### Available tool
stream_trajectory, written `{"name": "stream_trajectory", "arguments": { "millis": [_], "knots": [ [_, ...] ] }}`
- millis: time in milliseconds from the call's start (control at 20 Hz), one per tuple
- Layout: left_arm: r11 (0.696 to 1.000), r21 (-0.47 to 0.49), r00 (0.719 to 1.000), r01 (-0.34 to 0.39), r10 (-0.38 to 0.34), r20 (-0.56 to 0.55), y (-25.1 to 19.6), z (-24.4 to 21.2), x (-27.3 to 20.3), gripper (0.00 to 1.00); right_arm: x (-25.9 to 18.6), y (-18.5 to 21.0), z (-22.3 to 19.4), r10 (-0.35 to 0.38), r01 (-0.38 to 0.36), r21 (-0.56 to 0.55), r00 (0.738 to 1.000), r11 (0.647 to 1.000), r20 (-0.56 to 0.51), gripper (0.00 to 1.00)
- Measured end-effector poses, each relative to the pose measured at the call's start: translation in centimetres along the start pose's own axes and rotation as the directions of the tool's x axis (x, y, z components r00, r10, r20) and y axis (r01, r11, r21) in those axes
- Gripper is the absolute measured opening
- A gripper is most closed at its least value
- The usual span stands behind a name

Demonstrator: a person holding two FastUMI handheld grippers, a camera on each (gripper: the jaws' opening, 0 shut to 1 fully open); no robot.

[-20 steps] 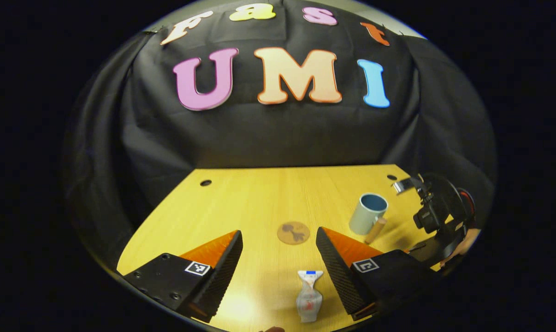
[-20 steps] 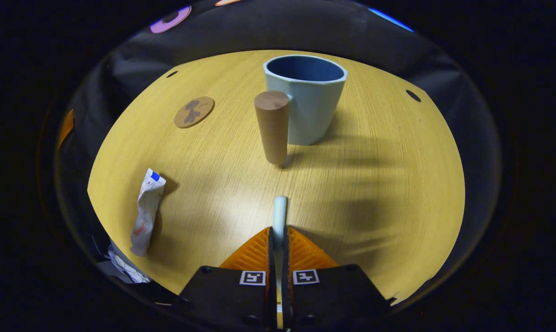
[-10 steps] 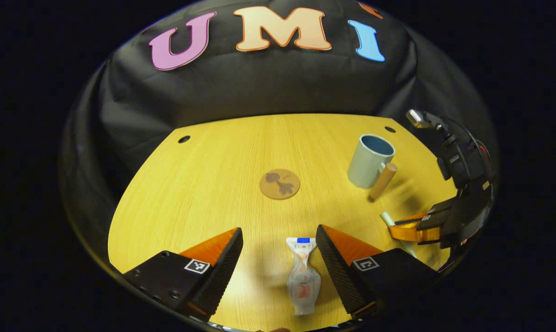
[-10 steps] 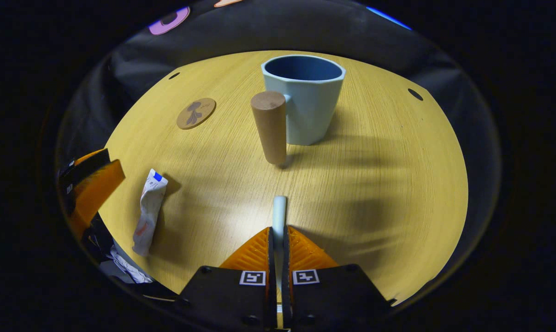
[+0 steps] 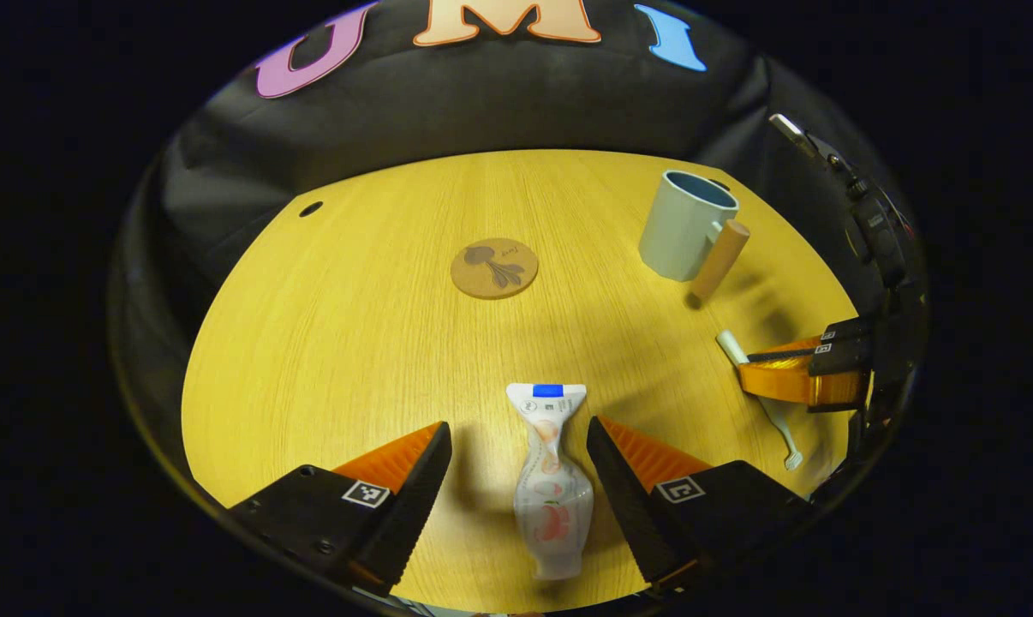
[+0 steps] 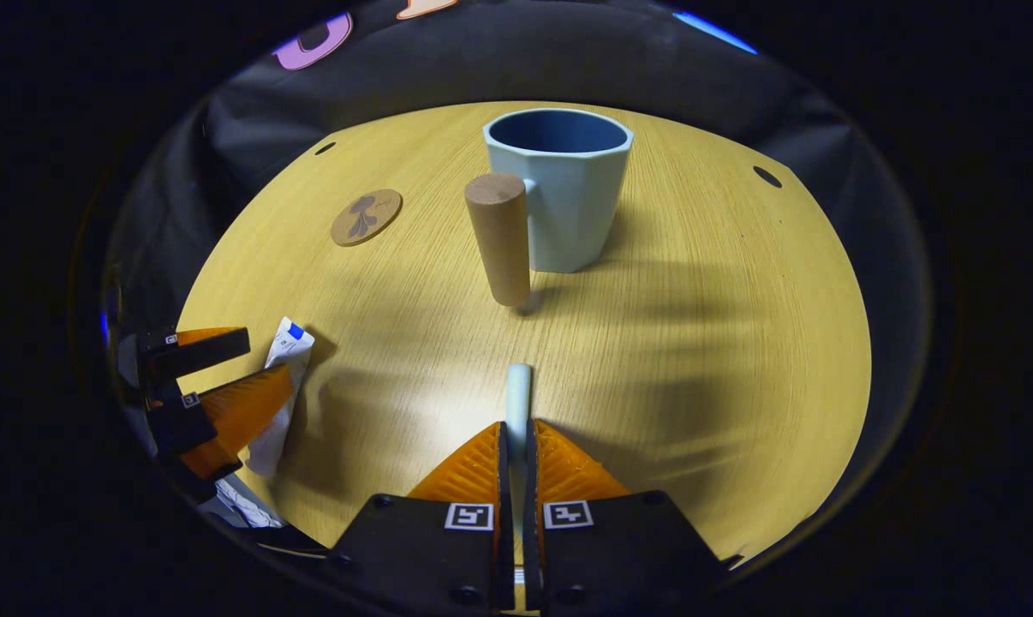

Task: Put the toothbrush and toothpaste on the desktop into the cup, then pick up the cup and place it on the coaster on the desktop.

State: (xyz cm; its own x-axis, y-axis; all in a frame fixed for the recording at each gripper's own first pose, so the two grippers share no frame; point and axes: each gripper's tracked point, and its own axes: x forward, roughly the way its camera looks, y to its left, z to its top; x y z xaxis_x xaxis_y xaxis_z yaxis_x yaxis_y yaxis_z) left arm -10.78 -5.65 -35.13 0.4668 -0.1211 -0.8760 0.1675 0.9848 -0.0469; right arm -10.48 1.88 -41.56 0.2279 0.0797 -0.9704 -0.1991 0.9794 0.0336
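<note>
Currently at step 1: loading the cup [image 6: 559, 184], both grasps in hand.

- Left gripper [image 5: 516, 480]: jaws spread wide, straddling the toothpaste [image 5: 552, 480] without touching it. Toothpaste flat on the desk [image 5: 354, 343], well apart from the cup.
- Right gripper [image 6: 514, 467]: pressed together, pinching the toothbrush [image 6: 517, 396] handle, near the cup's wooden handle [image 6: 499, 236].
- Cup upright, empty as far as visible.
- Coaster [image 5: 494, 267] bare, left of the cup.

Next move, by judgement:
1. Close left jaws on the toothpaste body.
2. Lift the toothbrush, tip upright over the cup rim, release.
3. Avoid knocking the wooden handle.
</note>
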Motion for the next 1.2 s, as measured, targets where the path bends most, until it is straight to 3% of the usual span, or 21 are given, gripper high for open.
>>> {"name": "stream_trajectory", "arguments": {
  "millis": [200,350,600,650,750,800,850,950,1200],
  "knots": [
    [1.000,-0.010,0.999,0.026,-0.026,-0.036,-0.6,-0.6,0.9,0.91,0.0,0.0,-0.1,-0.006,0.006,-0.001,1.000,1.000,0.007,0.07],
    [1.000,-0.018,0.997,0.025,-0.026,-0.070,-0.7,-1.1,1.4,0.81,0.0,0.0,0.0,-0.010,0.010,-0.005,1.000,1.000,0.009,0.07],
    [0.999,0.028,0.997,0.047,-0.045,-0.069,-1.1,-0.7,2.0,0.72,-0.1,0.1,0.0,-0.019,0.019,-0.006,1.000,1.000,0.018,0.07],
    [0.998,0.027,0.997,0.054,-0.052,-0.061,-1.2,-0.5,1.9,0.64,0.0,0.1,0.0,-0.018,0.019,-0.009,1.000,1.000,0.022,0.07],
    [0.999,0.007,0.997,0.045,-0.044,-0.061,-1.6,-0.6,2.0,0.32,-0.3,-0.1,-0.2,-0.015,0.015,-0.007,0.999,1.000,0.036,0.07],
    [0.999,0.002,0.997,0.049,-0.049,-0.056,-1.4,-0.5,1.8,0.30,-0.6,-0.2,-0.4,-0.012,0.012,-0.004,0.999,1.000,0.045,0.05],
    [0.999,-0.001,0.997,0.049,-0.049,-0.060,-1.2,-0.4,1.9,0.19,-0.9,-0.3,-0.3,-0.006,0.006,0.005,0.999,1.000,0.053,0.07],
    [0.999,-0.004,0.997,0.050,-0.051,-0.058,-1.3,-0.5,2.0,0.15,-0.8,-0.5,-0.1,0.011,-0.015,0.053,0.997,0.998,0.075,0.07],
    [0.998,0.016,0.997,0.066,-0.065,-0.043,-1.3,-0.4,2.2,0.15,-1.3,-0.4,-0.5,0.060,-0.081,0.164,0.990,0.983,0.131,0.07]
  ]
}}
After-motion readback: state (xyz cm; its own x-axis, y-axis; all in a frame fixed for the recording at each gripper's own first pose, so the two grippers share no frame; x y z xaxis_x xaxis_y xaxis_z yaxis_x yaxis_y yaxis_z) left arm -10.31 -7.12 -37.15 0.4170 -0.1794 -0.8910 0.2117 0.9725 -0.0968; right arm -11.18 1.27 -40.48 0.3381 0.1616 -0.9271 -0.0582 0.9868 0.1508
